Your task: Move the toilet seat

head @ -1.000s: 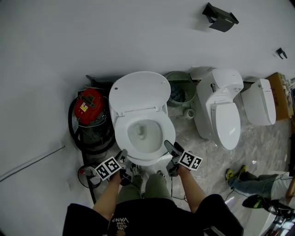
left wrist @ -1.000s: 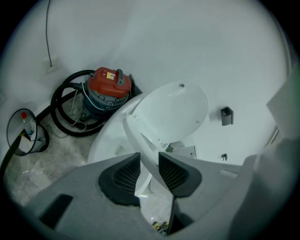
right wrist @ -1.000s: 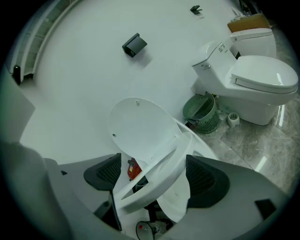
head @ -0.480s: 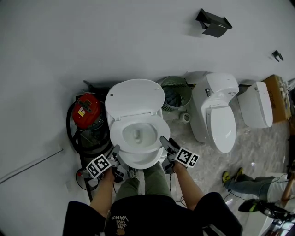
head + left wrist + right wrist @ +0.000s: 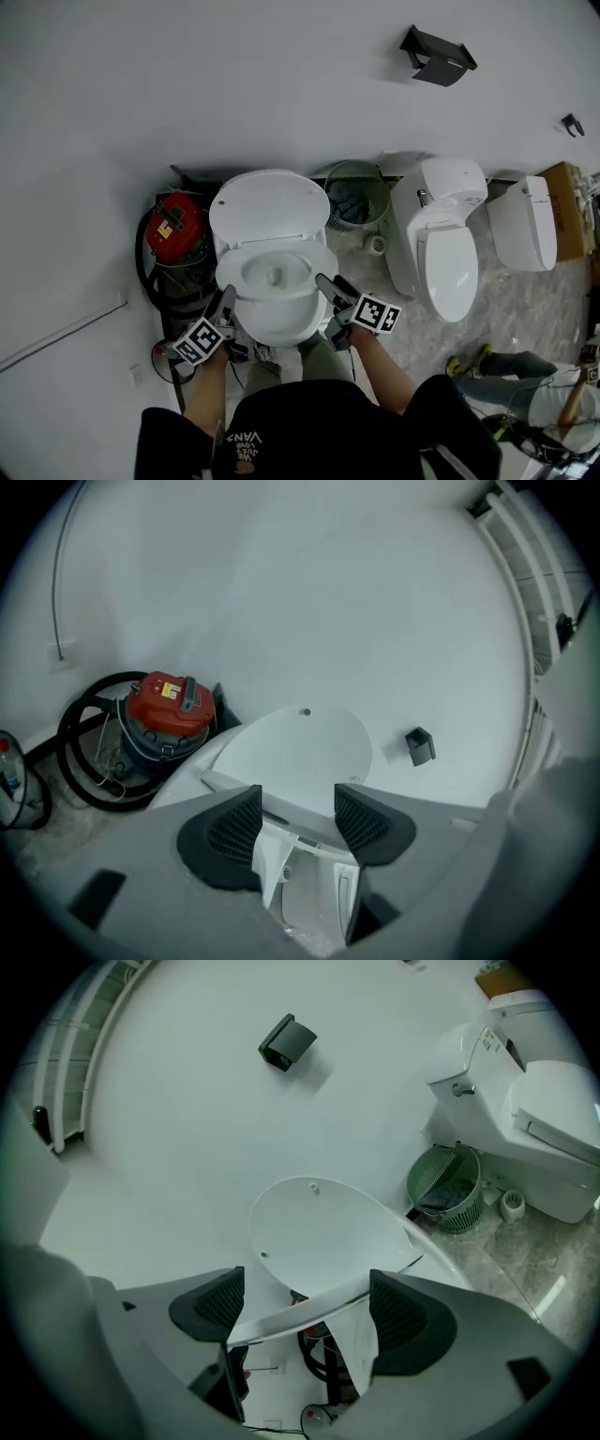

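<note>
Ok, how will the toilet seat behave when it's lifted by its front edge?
Probably stiff: the toilet seat looks like a moulded white ring, hinged at the back by the raised lid, so it should swing up rather than come free. Its smooth surface may be slippery.

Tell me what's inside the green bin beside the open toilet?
The round green slatted bin holds crumpled blue-grey stuff. Anything beneath that is covered.

head view looks steeply down from above; both gripper views face the raised toilet lid [image 5: 267, 202] closely.
</note>
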`<state>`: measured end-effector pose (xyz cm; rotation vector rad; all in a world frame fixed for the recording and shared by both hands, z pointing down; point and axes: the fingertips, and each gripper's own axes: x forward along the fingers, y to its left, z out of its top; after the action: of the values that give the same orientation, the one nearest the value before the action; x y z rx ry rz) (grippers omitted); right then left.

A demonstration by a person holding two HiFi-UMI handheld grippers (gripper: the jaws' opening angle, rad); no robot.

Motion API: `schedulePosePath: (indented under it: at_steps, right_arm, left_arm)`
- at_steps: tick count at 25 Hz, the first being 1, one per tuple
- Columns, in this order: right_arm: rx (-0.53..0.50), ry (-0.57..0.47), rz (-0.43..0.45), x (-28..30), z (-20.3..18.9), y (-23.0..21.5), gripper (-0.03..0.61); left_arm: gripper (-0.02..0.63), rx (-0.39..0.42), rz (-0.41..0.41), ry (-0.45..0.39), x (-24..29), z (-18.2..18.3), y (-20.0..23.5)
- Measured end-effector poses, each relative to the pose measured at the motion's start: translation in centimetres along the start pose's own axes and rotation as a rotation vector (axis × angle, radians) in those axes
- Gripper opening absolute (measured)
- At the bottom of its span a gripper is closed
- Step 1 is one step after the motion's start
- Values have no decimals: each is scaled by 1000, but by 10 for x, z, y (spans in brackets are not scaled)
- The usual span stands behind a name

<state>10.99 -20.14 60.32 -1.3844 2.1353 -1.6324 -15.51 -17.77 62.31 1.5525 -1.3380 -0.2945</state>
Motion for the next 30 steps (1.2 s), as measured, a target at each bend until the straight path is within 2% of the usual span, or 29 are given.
schedulePosePath:
  at_steps: [3,10,16,19,30]
  right_arm:
    - [-6,5,21,5,10,5,402]
    - [-29,1,49,21,32,18,402]
    - [-63,6,66,37,52,26,400]
    - [-84,8,73,46,62,30,400]
    - [-124,47,101,62,79,33,380]
  left_arm:
    - [241,56,-19,-22,4,8,-13]
    - [264,258,24,-72,9,28,-31]
    - [273,404,63,-57,19,28,-41]
    - [272,426,70,-55,30,31,-47]
    - [261,404,112,-94,71,54,-64]
